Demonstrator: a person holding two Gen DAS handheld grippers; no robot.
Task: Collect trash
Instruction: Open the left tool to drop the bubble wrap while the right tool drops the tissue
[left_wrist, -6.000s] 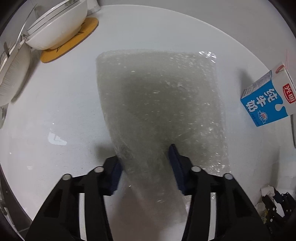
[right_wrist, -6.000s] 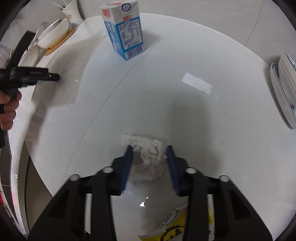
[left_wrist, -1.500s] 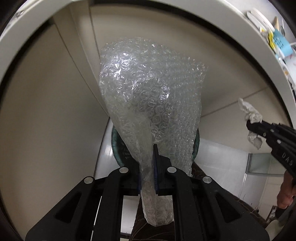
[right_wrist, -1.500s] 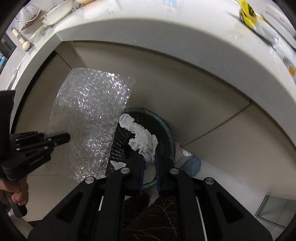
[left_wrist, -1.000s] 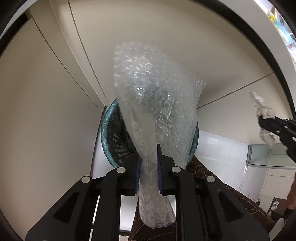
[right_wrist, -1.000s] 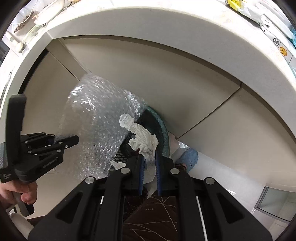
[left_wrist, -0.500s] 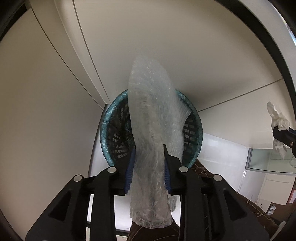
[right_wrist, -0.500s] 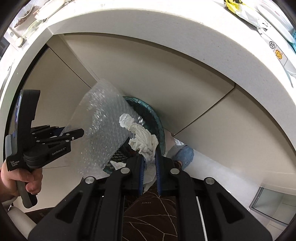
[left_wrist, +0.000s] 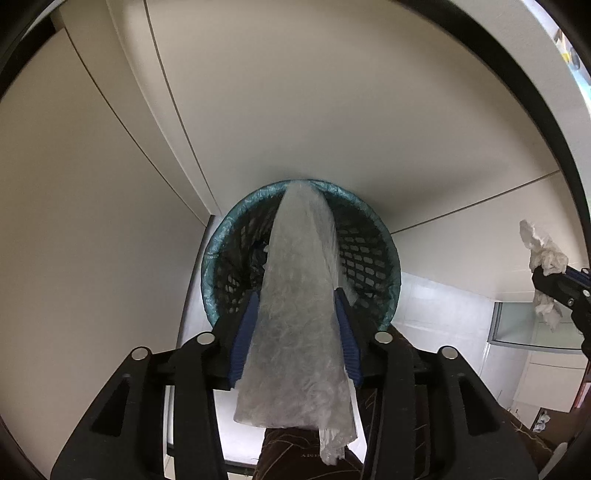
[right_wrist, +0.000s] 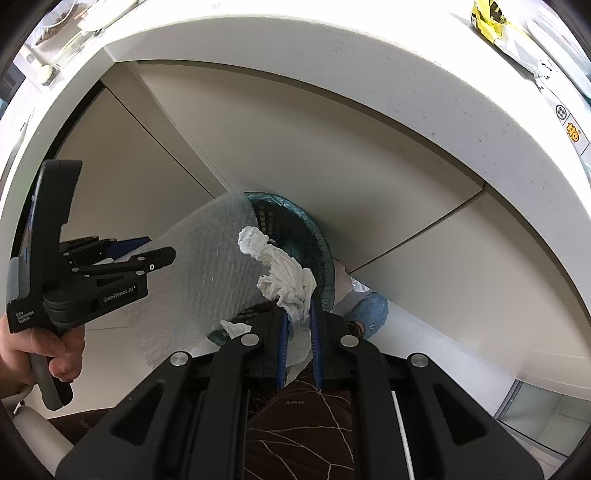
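Bubble wrap (left_wrist: 299, 295) between parted left gripper (left_wrist: 295, 328) fingers, over bin (left_wrist: 384, 243).

Quick count from my end: I've got two hand-held grippers, the left hand-held gripper (left_wrist: 297, 314) and the right hand-held gripper (right_wrist: 298, 314). One sheet of bubble wrap (left_wrist: 299, 295). One crumpled white tissue (right_wrist: 284, 271), plus one smaller white scrap (right_wrist: 233, 328) near the basket rim. One mesh waste basket (left_wrist: 373, 258) with one teal liner. One bench (right_wrist: 332, 74) overhead, with one yellow packet (right_wrist: 489, 16) on it. One bare hand (right_wrist: 33, 350) showing.
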